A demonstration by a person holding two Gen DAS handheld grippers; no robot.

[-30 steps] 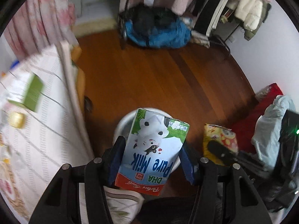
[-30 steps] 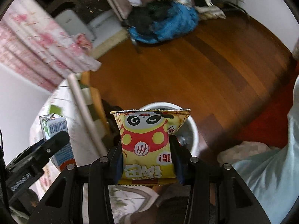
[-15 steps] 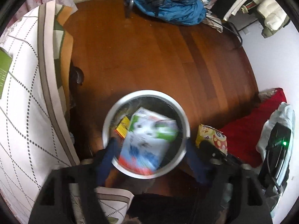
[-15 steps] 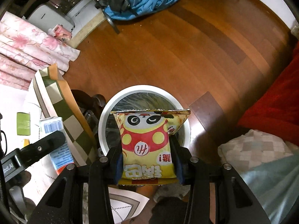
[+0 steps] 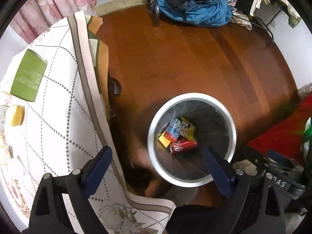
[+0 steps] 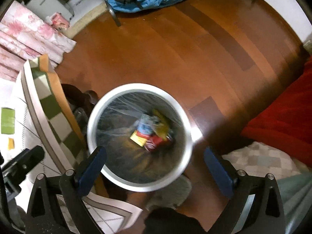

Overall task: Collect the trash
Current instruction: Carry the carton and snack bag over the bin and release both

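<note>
Above the white trash bin (image 5: 154, 161), my left tool (image 5: 158, 163) hangs with its blue pads spread wide and nothing between them. My right tool (image 6: 156, 165) is over the same bin (image 6: 187, 136), equally wide open and holding nothing.

Down at the bottom of the bin, inside its clear liner, lies the trash: the milk carton (image 5: 173, 129) leans against the yellow snack bag (image 5: 187, 130), a small yellow packet (image 5: 163, 140) sits at the carton's lower left, and a red wrapper (image 5: 183, 145) lies just below them all. In the right wrist view the same heap is blurred, with the carton (image 6: 145, 125) in the middle, the yellow bag (image 6: 161, 125) to its right, the packet (image 6: 138, 139) and the red wrapper (image 6: 156, 142) beneath.

The bin stands on the wooden floor (image 5: 185, 58), just beside the tabletop's hanging cloth (image 5: 58, 117). On that tabletop, well apart from the bin, lie a green box (image 5: 28, 78) and a small yellow item (image 5: 15, 115). Across the floor sits a blue pile of clothing (image 5: 195, 9). A red blanket (image 6: 282, 107) lies to my right.
</note>
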